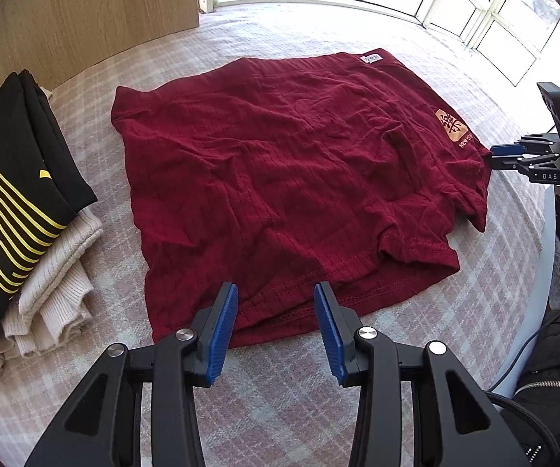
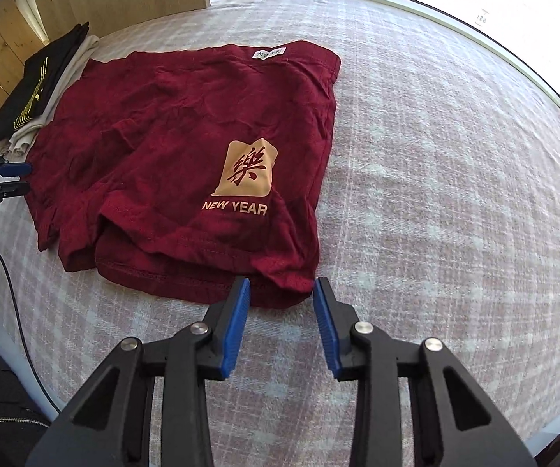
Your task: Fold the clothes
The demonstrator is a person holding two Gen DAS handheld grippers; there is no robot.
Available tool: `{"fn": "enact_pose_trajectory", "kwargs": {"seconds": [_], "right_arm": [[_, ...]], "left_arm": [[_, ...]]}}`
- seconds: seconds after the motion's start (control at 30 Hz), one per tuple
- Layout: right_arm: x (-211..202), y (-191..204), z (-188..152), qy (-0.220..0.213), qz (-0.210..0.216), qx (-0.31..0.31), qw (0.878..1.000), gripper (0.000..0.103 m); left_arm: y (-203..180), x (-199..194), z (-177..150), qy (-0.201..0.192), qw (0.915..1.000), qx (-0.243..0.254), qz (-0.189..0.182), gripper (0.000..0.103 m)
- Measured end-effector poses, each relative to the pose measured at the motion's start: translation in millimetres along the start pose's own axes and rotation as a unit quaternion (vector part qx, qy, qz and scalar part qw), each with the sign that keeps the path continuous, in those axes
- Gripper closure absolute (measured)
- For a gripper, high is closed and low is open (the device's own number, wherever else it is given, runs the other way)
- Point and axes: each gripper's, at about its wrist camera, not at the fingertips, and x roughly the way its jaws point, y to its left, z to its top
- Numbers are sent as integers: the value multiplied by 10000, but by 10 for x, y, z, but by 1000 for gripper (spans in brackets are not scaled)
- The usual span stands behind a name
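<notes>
Two grippers work a dark red shirt [image 1: 280, 179] lying partly folded on a pale checked cover [image 1: 241, 408]. In the left wrist view, at nine o'clock, a black garment [image 1: 11, 179] with yellow stripes sits on top of a beige knit [image 1: 58, 284], both just beside the shirt's left edge. The shirt fills the centre, wrinkled, hemmed edges toward six o'clock. At one o'clock on it is a small white tag [image 1: 371, 58] whose writing is too small to read; at three o'clock a tan patch carries a red character with "NEW YE..." readable below it. The left gripper [image 1: 276, 292] at six o'clock has its blue pads parted about a third of the way, poised over the near hem with cloth showing between them but no pad pressing on it. At three o'clock the right gripper [image 1: 492, 157] meets the shirt's corner; its body reads "DAS". In the right wrist view, the left gripper [image 2: 27, 177] shows at nine o'clock beside the shirt's edge, with lettering ending "AI" on its body. The patch [image 2: 247, 173] sits centre, reading "NEW YEAR" beneath the character. The right gripper [image 2: 280, 286] at six o'clock stands partly open astride the shirt's near right corner, pads not clamping it.
</notes>
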Motion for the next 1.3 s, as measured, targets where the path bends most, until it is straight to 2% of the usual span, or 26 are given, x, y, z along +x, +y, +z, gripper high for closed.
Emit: {"fn": "enact_pose_trajectory", "kwargs": {"seconds": [0.07, 0.1, 0.27, 0.4, 0.43, 0.47, 0.5, 0.53, 0.67, 0.8, 0.9, 0.97, 1.07, 1.17, 1.3], "right_arm": [[25, -5, 25, 55, -110, -40, 9999, 66], [38, -8, 38, 82, -164, -60, 9998, 60], [9, 12, 75, 104, -403, -185, 9990, 58], [-26, 8, 92, 122, 149, -147, 9997, 59], [-18, -1, 95, 151, 222, -121, 9996, 61], [3, -8, 96, 226, 286, -123, 9993, 73], [24, -17, 97, 295, 340, -117, 9989, 92], [46, -30, 93, 349, 370, -93, 9987, 96], [68, -70, 91, 380, 463, 1, 9982, 96], [-31, -147, 95, 257, 255, 117, 9993, 99], [-200, -317, 95, 58, 167, 405, 9990, 99], [-230, -373, 77, 83, 180, 468, 9987, 99], [-206, -291, 50, 210, -20, 164, 9996, 97], [-250, -70, 36, 78, -132, -339, 9993, 82], [-167, 45, 80, 161, -194, -594, 9979, 82]], "left_arm": [[6, -2, -2, -8, 10000, -17, -15, 64], [9, 0, -3, -10, 10000, -29, -22, 64], [20, 15, -10, -10, 10000, -77, -61, 63], [26, 19, -12, -27, 9999, -105, -113, 59], [31, 20, -12, -30, 9999, -118, -120, 59], [35, 21, -13, -33, 9998, -133, -128, 59], [37, 20, -14, -38, 9998, -146, -131, 59], [37, 19, -16, -44, 9998, -158, -131, 59], [41, 18, -31, -70, 9997, -178, -151, 59], [96, 15, -44, -113, 9991, -308, -285, 59], [122, 16, -47, -129, 9987, -349, -344, 59], [113, 15, -46, -130, 9988, -327, -329, 59], [98, 17, -38, -107, 9991, -281, -303, 59], [96, 15, -35, -95, 9991, -279, -295, 59], [91, 14, -28, -79, 9992, -262, -291, 58]]}}
